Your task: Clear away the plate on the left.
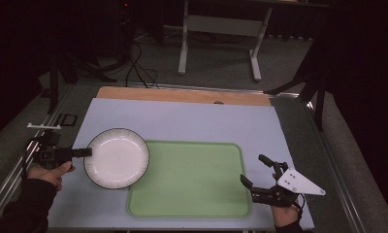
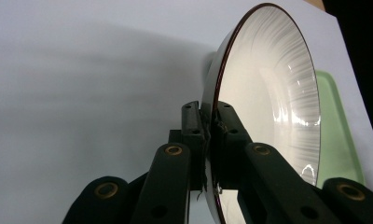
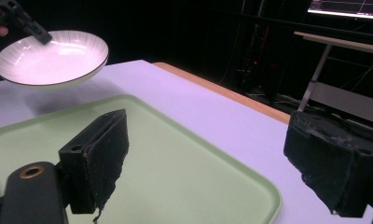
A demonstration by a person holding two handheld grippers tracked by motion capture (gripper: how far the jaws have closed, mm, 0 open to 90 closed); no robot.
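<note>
Jaws of the left claw pinch the dark rim of a white ribbed bowl, one jaw on the outside wall and one on the inside. In the high view the left claw grips the bowl at its left edge, with the person's left hand behind it near the table's left side. The right gripper view shows the bowl held clear of the table, its shadow on the pale blue mat beneath it. From above, the bowl's right part overlaps the upper left corner of a green tray that lies on the mat.

The right claw stands wide apart with nothing between its jaws, at the tray's right edge, its pads hovering over the tray. The right hand holds it near the table's lower right corner. The two claws are well apart, the tray between them.
</note>
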